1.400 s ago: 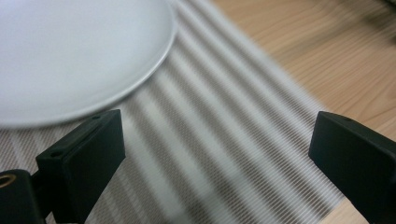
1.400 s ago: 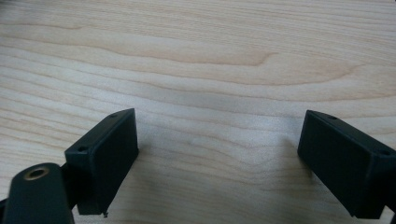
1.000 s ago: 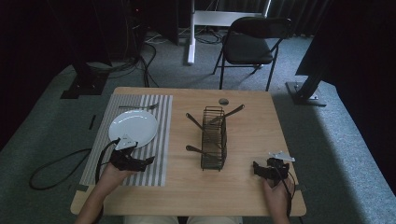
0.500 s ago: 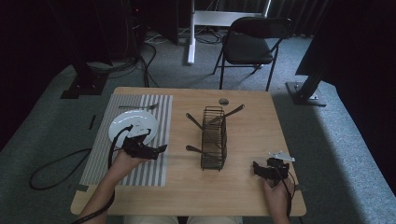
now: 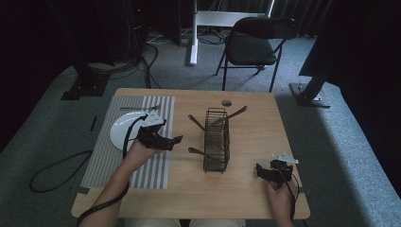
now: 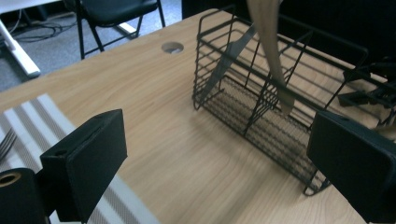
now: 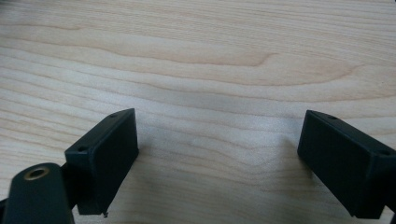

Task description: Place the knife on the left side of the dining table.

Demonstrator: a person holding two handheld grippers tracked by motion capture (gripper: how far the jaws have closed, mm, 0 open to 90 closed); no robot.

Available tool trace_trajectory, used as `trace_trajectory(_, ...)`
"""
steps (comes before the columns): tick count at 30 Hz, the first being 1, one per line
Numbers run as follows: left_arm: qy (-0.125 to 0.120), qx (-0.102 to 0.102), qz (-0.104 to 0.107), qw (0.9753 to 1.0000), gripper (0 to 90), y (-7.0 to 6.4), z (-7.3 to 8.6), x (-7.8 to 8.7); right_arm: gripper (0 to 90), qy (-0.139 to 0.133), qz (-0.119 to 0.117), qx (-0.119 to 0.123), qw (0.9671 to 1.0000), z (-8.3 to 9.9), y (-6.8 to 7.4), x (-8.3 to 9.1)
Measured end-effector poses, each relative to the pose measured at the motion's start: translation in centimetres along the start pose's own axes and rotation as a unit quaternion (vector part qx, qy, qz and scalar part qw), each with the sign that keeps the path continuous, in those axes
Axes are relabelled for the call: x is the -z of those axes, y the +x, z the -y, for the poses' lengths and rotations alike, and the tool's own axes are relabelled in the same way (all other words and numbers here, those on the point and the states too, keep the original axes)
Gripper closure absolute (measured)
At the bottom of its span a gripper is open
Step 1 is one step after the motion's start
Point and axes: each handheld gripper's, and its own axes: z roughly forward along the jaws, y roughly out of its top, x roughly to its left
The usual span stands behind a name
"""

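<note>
I am on the approach step: my left gripper, jaws spread wide and holding nothing, hangs over the wooden counter just left of the black wire cutlery basket, while my right gripper, also spread and empty, rests on the counter just right of the basket's near end. Next I judge I must line my left jaws up on one handle leaning out of the basket — then close. The left gripper view shows a grey knife and a pale wooden utensil leaning inside the basket, which the high view leaves as dim shapes — the right gripper view gives bare wood grain.
</note>
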Motion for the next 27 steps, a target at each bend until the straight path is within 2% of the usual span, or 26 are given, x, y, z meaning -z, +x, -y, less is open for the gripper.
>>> trace_trajectory(3, 0.000, -0.012, 0.002, 0.9999, 5.2, -0.4, -1.0, -0.4, 11.3, 0.000, 0.000, 0.000, 1.0000, 0.0, 0.0, 0.0)
trace_trajectory(5, 0.000, -0.012, 0.002, 0.9999, 5.2, -0.4, -1.0, -0.4, 11.3, 0.000, 0.000, 0.000, 1.0000, 0.0, 0.0, 0.0)
trace_trajectory(6, -0.005, -0.013, 0.003, 0.9999, 5.2, -0.5, -1.8, -0.8, 11.3, 0.000, 0.000, 0.000, 1.0000, 0.0, 0.0, 0.0)
trace_trajectory(11, -0.009, -0.011, 0.007, 0.9999, 6.7, -0.6, -2.5, -1.3, 11.3, 0.000, 0.000, -0.001, 1.0000, 0.0, 0.0, 0.0)
trace_trajectory(14, -0.013, -0.011, 0.017, 0.9997, 7.8, -1.0, -3.6, -2.2, 11.3, 0.000, 0.000, -0.002, 1.0000, 0.0, 0.0, 0.0)
trace_trajectory(15, -0.017, -0.011, 0.012, 0.9997, 12.9, -1.1, -3.8, -2.3, 11.3, 0.000, 0.000, -0.001, 1.0000, 0.0, 0.0, 0.0)
trace_trajectory(17, -0.017, -0.011, 0.012, 0.9997, 13.6, -1.1, -3.8, -2.3, 11.3, 0.000, 0.000, -0.001, 1.0000, 0.0, 0.0, 0.0)
trace_trajectory(18, -0.017, -0.005, 0.019, 0.9997, 16.1, -1.4, -4.1, -2.8, 11.3, 0.000, 0.000, -0.001, 1.0000, 0.0, 0.0, 0.0)
trace_trajectory(20, -0.016, -0.003, 0.018, 0.9997, 19.5, -1.7, -4.1, -3.2, 11.3, 0.000, 0.000, -0.001, 1.0000, 0.0, 0.0, 0.0)
trace_trajectory(23, -0.012, 0.002, 0.016, 0.9998, 32.2, -1.8, -4.0, -3.4, 11.3, 0.000, 0.000, -0.001, 1.0000, 0.0, 0.0, 0.0)
trace_trajectory(25, -0.011, 0.013, 0.008, 0.9998, 41.5, -1.9, -3.9, -3.8, 11.3, 0.000, 0.000, -0.001, 1.0000, 0.0, 0.0, 0.0)
trace_trajectory(26, -0.015, 0.023, 0.014, 0.9995, 45.6, -1.9, -3.9, -3.9, 11.3, 0.000, 0.000, -0.001, 1.0000, 0.0, 0.0, 0.0)
trace_trajectory(27, -0.015, 0.023, 0.014, 0.9995, 50.8, -1.9, -3.9, -3.9, 11.3, 0.000, 0.000, -0.001, 1.0000, 0.0, 0.0, 0.0)
